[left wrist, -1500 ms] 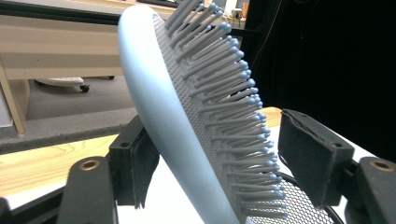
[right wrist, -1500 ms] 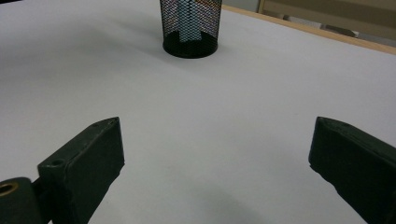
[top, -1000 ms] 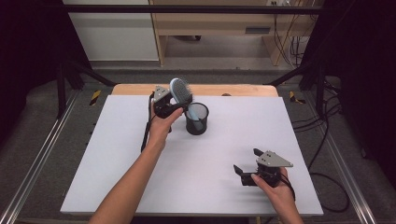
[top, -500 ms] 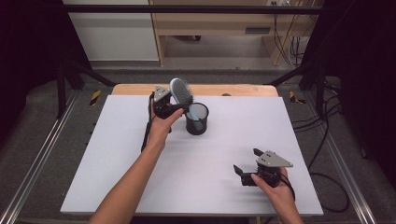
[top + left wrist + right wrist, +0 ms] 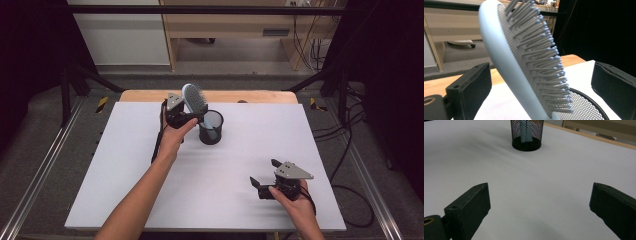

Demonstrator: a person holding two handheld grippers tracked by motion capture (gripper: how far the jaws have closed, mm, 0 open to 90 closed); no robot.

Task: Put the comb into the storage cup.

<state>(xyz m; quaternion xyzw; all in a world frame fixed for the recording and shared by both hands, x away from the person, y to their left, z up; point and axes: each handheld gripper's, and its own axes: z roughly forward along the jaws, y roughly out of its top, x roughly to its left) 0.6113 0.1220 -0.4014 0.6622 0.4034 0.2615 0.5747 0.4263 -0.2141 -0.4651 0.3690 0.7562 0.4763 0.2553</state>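
Note:
A pale blue hairbrush (image 5: pixel 194 99) stands handle-down in a black mesh cup (image 5: pixel 211 131) near the table's far edge, leaning left. My left gripper (image 5: pixel 198 116) sits beside the cup with its jaws on either side of the brush head. In the left gripper view the brush (image 5: pixel 524 55) rises between the two pads with a gap on each side, above the cup rim (image 5: pixel 584 105). These jaws have just been opening and now stand wide. My right gripper (image 5: pixel 265 173) rests open at the near right with bare table between its jaws (image 5: pixel 540 205), facing the cup (image 5: pixel 527 135).
The white table top (image 5: pixel 150 200) ends in a wooden strip (image 5: pixel 250 96) at the far side. A cable (image 5: pixel 157 142) trails from the left gripper along the forearm. Dark frame rails and cables run along both sides of the table.

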